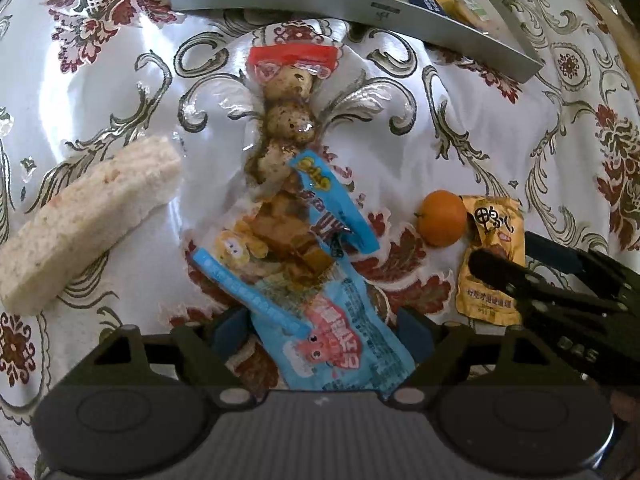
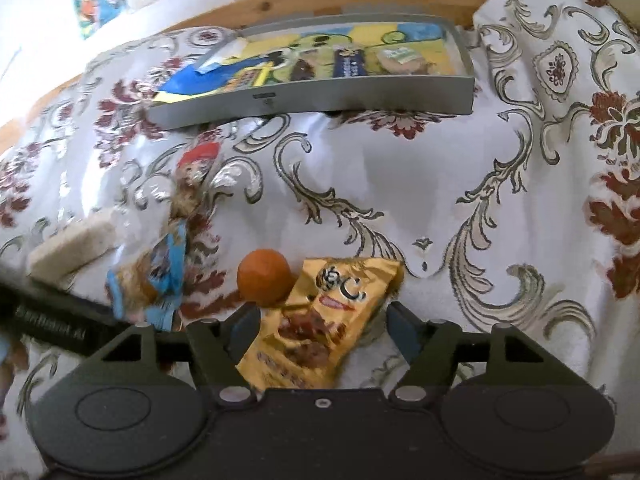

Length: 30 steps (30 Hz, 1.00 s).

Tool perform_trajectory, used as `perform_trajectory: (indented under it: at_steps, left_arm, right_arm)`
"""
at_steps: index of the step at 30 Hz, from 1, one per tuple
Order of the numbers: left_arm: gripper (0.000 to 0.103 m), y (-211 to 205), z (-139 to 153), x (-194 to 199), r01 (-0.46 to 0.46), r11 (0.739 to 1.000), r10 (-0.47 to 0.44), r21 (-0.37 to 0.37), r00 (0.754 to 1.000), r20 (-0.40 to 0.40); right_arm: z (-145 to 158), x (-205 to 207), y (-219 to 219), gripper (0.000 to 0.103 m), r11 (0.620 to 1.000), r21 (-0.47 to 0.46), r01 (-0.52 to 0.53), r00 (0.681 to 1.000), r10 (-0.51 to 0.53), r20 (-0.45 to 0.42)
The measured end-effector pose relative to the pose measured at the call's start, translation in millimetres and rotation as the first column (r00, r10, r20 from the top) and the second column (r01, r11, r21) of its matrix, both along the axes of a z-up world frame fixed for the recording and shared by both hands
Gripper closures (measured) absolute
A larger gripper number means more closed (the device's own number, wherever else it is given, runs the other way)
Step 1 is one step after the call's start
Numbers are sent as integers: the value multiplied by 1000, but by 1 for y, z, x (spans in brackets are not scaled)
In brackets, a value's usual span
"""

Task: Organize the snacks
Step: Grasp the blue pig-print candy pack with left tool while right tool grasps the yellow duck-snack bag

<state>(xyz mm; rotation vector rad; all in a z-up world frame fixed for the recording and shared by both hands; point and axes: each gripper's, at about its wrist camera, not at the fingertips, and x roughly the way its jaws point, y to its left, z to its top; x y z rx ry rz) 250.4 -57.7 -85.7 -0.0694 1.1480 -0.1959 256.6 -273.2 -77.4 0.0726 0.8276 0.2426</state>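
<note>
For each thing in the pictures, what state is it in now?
Left tongs: open around the blue packet.
Right tongs: open around the yellow packet.
Blue packet: sealed, lying flat on the cloth.
Yellow packet: sealed, crumpled.
Orange: whole, unpeeled.
Clear skewer pack: sealed.
Grey tray: holds several snacks.

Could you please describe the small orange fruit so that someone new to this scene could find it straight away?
On the floral tablecloth, look in front of the grey tray. The orange fruit sits there, touching the yellow snack packet lying between the right gripper fingers. It is the only round, unwrapped item.
</note>
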Motion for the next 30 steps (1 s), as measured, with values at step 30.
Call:
perform_trajectory:
  at_steps: [30]
  left_arm:
    - [30,-18,-1,-16,27,997,-28,72,1000,12]
  right_arm:
    - [-5,-35,-11,46,991,-79,-107,993,111,44]
